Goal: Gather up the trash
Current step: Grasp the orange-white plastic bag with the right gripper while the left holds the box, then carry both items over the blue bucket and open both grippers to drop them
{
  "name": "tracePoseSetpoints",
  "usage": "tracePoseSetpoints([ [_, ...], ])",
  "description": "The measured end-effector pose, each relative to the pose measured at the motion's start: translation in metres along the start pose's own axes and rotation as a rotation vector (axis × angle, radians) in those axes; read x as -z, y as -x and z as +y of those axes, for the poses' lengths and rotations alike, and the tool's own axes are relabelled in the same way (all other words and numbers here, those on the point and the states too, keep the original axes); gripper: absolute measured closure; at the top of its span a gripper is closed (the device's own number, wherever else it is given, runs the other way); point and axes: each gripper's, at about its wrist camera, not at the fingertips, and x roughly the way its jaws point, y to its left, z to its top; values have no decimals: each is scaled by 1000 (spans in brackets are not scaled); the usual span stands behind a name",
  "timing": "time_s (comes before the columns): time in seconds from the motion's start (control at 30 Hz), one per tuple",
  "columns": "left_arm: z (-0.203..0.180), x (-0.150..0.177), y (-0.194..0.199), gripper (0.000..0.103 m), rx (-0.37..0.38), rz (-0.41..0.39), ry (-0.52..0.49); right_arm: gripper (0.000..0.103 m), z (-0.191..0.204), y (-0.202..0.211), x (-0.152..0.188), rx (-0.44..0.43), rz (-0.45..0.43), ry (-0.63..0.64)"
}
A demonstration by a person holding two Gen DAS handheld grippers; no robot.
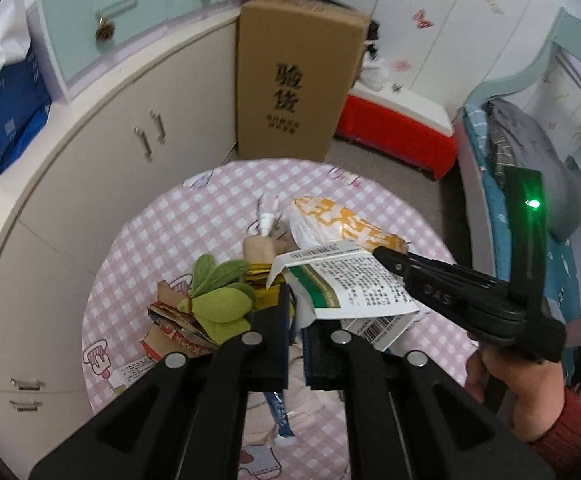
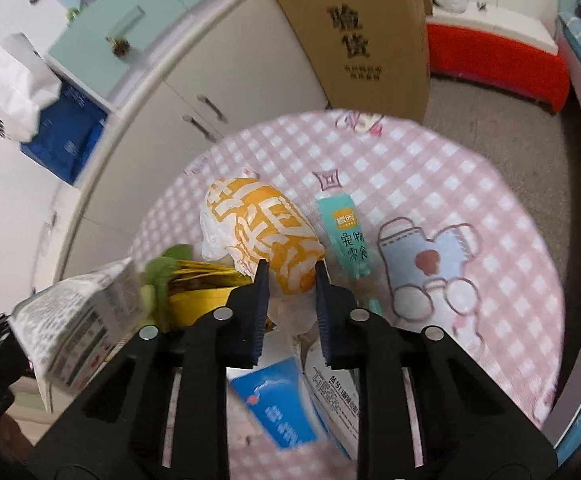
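Observation:
Trash lies piled on a round table with a pink checked cloth (image 1: 162, 240). My left gripper (image 1: 300, 300) is shut on a white and green printed paper carton (image 1: 350, 284), held above the pile; the carton also shows in the right wrist view (image 2: 78, 316). My right gripper (image 2: 288, 270) is open, its fingers on either side of the end of a white and orange plastic bag (image 2: 266, 228). That bag (image 1: 342, 220) and the right gripper (image 1: 386, 256) also show in the left wrist view. A green plush leaf toy (image 1: 220, 300) and torn cardboard (image 1: 170, 328) lie left of the carton.
A teal snack sachet (image 2: 346, 232) lies right of the bag. A blue box (image 2: 282, 404) and a white leaflet (image 2: 334, 392) lie under my right gripper. A tall cardboard box (image 1: 294, 80) and a red stool (image 1: 402, 132) stand behind the table. White cabinets (image 1: 110, 160) are left, a bed (image 1: 530, 160) right.

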Motion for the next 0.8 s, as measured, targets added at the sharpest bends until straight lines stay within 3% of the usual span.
tracePoseSetpoints([
  [0.2,-48,7,42,98,104,-77,-111,82,-17,106,22,29,-174,-95],
  [0.4,-127,18,46,98,223,-41,-232,82,-83,198,56,131,-277,-225],
  [0.57,-212,22,20,98,264,24,-356,82,-151,237,79,220,-300,-316],
  [0.8,-324,20,-45,97,253,158,-431,82,-258,258,88,334,-251,-380],
])
